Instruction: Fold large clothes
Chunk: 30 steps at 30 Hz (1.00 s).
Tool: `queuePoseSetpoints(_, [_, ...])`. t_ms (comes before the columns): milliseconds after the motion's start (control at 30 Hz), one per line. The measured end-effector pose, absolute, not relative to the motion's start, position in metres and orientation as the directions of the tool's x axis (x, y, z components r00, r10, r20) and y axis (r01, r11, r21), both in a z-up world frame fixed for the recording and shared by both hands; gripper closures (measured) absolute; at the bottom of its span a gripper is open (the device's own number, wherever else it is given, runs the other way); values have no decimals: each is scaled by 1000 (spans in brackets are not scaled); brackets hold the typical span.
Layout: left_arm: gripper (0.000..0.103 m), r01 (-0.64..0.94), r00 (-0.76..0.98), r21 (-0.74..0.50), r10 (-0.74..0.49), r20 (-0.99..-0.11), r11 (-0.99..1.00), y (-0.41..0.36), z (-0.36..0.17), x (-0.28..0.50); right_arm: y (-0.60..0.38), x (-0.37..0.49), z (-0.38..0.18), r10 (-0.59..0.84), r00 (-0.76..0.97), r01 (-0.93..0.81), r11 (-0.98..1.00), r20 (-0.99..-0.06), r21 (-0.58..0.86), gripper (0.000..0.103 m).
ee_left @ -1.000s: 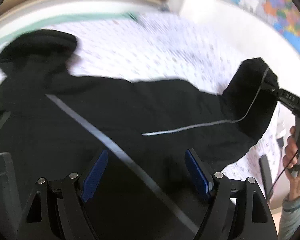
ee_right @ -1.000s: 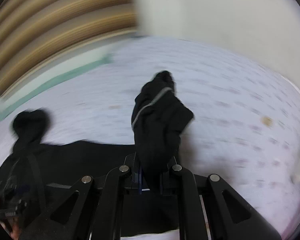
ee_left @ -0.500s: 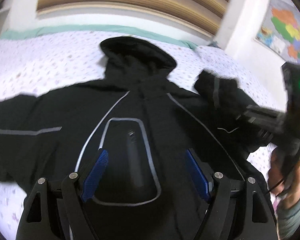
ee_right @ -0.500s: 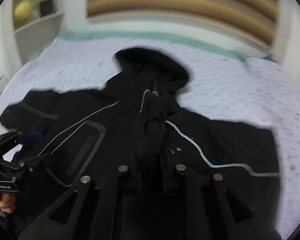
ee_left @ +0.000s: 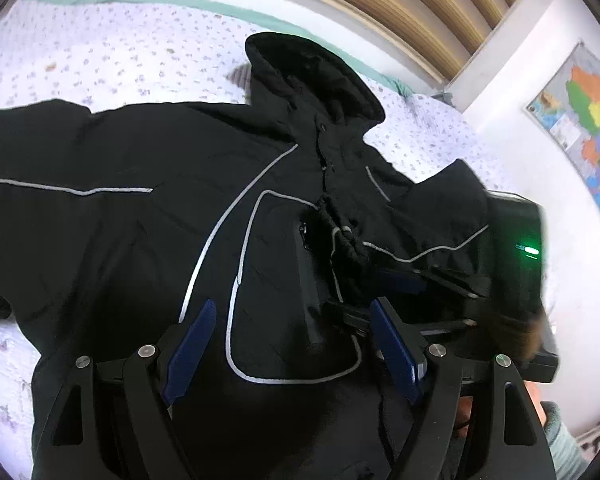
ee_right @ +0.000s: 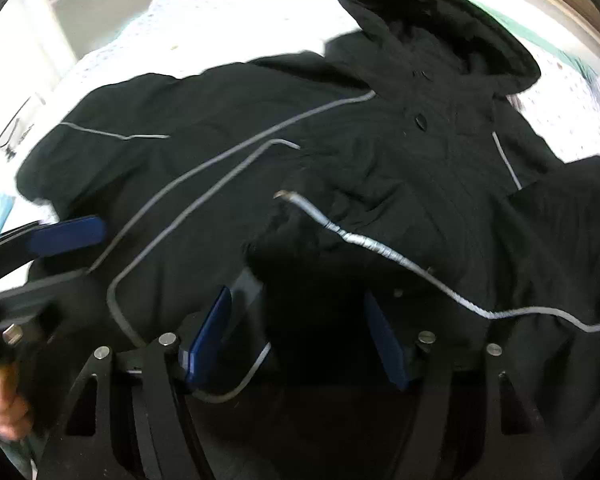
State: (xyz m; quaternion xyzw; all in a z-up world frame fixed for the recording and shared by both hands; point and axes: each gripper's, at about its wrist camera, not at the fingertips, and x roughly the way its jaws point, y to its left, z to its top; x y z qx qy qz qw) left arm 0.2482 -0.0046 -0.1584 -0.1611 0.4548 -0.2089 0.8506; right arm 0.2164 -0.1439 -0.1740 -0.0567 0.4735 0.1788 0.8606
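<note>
My right gripper [ee_right: 296,328] has just been opening, its blue pads now apart with the folded-in sleeve [ee_right: 340,248] lying loose between them, not pinched. My left gripper [ee_left: 292,352] hangs with jaws wide over the chest, gripping nothing. The black jacket [ee_left: 148,216] lies front-up on the bed [ee_left: 100,60], hood [ee_left: 312,76] toward the headboard, its other sleeve spread out flat to the side.

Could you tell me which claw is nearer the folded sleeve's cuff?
Right. The right claw sits open around the cuff; the left claw hovers over the chest beside it.
</note>
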Motion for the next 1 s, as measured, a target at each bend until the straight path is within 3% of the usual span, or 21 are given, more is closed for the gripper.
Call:
queuePoseSetpoints(167, [23, 231, 458, -556, -594, -662, 798, -8, -154, 256, -183, 166, -123, 327, 561, -363, 923, -760, 128, 33])
queuePoseSetpoints(300, [23, 211, 393, -598, -627, -673, 773, -27, -163, 278, -223, 130, -80, 304, 668, -295, 946, -679, 133, 32])
queuePoseSetpoints(567, [23, 182, 327, -553, -580, -746, 813, -85, -194, 318, -315, 82, -27, 36, 824, -15, 999, -565, 43, 32])
queuePoseSetpoints(600, [30, 182, 330, -540, -569, -753, 822, -92, -197, 321, -327, 83, -30, -1, 816, 30, 999, -578, 42, 32])
queuePoseSetpoints(633, [56, 195, 339, -522, -556, -759, 830, -99, -197, 322, -336, 86, -34, -24, 803, 63, 997, -595, 45, 32])
queuePoseSetpoints(667, [71, 207, 342, -500, -541, -768, 841, -103, -195, 323, -344, 91, -40, -45, 789, 90, 995, -613, 43, 32])
queuePoseSetpoints(700, [79, 216, 355, -463, -511, -783, 860, -107, -192, 323, -348, 96, -47, -67, 776, 112, 993, -627, 32, 32])
queuePoseSetpoints(733, [80, 220, 372, -452, -503, -780, 864, -106, -188, 322, -351, 102, -54, -88, 762, 130, 991, -641, 17, 35])
queuePoseSetpoints(833, [82, 222, 496, -439, -488, -718, 871, -76, -151, 313, -357, 123, -77, -63, 718, 125, 991, -693, 39, 56])
queuePoseSetpoints(1000, [82, 135, 640, -448, -423, -642, 884, 14, -109, 298, -332, 157, -105, 82, 675, 27, 990, -733, 135, 60])
